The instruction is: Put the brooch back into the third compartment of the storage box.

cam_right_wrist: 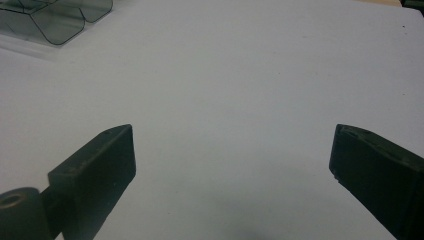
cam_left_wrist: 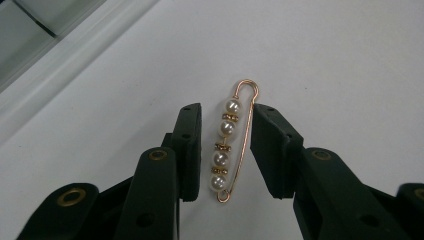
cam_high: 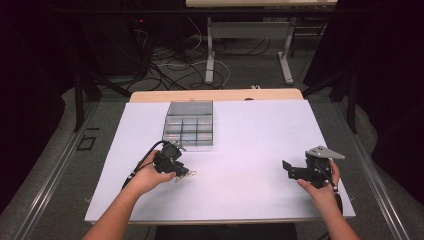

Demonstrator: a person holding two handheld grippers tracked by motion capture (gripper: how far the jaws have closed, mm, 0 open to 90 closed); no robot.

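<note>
A gold safety-pin brooch (cam_left_wrist: 226, 128) strung with several pearls lies flat on the white table sheet (cam_high: 250, 135). My left gripper (cam_left_wrist: 227, 109) is lowered over it, one black jaw on each side. The right-hand pad (cam_left_wrist: 270, 145) is against the pin's wire, while a thin gap shows between the left-hand pad (cam_left_wrist: 192, 145) and the pearls. From above, this gripper (cam_high: 181, 172) sits at the near left with the brooch (cam_high: 188, 175) at its tip. My right gripper (cam_high: 288, 170) rests low at the near right, its jaws (cam_right_wrist: 234, 135) wide open over bare sheet.
A clear divided organiser box (cam_high: 188, 145) stands at the back left of the sheet, just beyond my left hand; its corner (cam_right_wrist: 55, 20) shows in the right gripper view. The sheet's front edge runs close to both forearms.
</note>
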